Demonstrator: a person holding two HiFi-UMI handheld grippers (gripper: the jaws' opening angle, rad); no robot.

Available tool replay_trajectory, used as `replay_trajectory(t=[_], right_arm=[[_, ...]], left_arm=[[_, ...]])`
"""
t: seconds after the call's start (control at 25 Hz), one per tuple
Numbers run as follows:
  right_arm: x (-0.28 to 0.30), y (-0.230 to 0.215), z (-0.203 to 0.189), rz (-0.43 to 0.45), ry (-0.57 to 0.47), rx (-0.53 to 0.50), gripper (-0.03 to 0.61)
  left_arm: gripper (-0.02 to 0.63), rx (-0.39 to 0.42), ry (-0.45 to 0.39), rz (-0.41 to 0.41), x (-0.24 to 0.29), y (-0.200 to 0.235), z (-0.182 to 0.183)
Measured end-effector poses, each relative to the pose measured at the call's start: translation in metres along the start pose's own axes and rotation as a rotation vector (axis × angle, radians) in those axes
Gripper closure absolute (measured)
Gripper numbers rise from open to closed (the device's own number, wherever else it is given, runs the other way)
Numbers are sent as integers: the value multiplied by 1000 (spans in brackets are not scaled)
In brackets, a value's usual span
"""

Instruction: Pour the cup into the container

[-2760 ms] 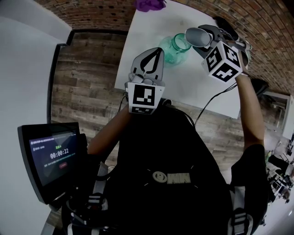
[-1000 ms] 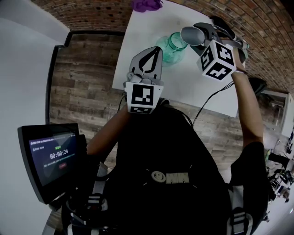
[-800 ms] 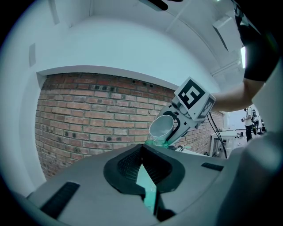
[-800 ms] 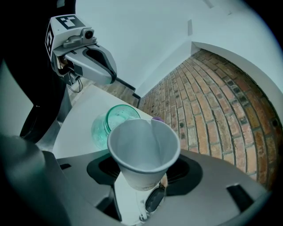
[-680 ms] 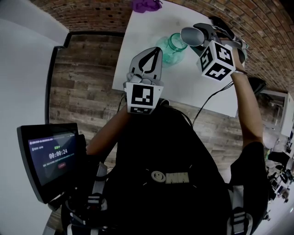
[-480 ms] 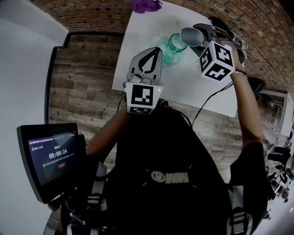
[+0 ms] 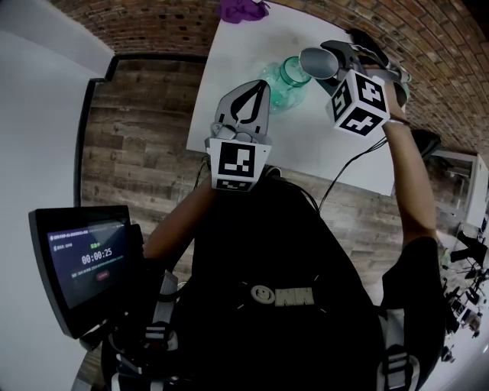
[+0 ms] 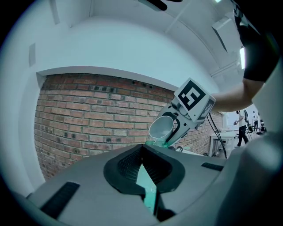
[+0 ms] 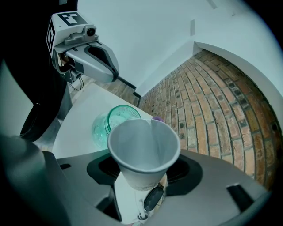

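While the person stands at its near edge, the white table runs up to a brick wall over plank flooring. A monitor showing a timer sits low at the person's left.

Left gripper – held level above the table's near left part, fingers together at the tips with nothing gripped. A thin slit between them shows only teal glass beyond. It is near the jar but apart from it.

Right gripper – angled downward from the right, fingers clamped on the lower body of the cup, one on each side.

Teal glass jar stands upright on the table with its mouth open, between the two grippers.

White paper cup is off the table and tipped, mouth toward the jar. From the left gripper view, its rim hangs just above the jar's mouth. Whether rim and glass touch cannot be told. The cup's inner wall shows plain white.

A crumpled purple cloth lies at the table's far edge.
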State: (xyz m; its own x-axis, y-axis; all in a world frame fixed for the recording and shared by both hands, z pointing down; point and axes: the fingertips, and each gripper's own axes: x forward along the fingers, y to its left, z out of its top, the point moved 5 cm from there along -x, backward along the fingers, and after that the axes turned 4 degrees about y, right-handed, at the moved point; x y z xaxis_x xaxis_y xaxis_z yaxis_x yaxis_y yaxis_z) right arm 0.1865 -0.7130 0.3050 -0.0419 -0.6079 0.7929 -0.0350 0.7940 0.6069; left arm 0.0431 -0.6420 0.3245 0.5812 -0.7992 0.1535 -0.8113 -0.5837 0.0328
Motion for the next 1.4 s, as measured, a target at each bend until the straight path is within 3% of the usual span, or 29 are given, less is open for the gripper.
replay_trajectory(t=[1.4], right_arm=[[0, -1, -1, -12, 39, -48, 305]], left_arm=[[612, -10, -13, 0, 0, 0, 3]])
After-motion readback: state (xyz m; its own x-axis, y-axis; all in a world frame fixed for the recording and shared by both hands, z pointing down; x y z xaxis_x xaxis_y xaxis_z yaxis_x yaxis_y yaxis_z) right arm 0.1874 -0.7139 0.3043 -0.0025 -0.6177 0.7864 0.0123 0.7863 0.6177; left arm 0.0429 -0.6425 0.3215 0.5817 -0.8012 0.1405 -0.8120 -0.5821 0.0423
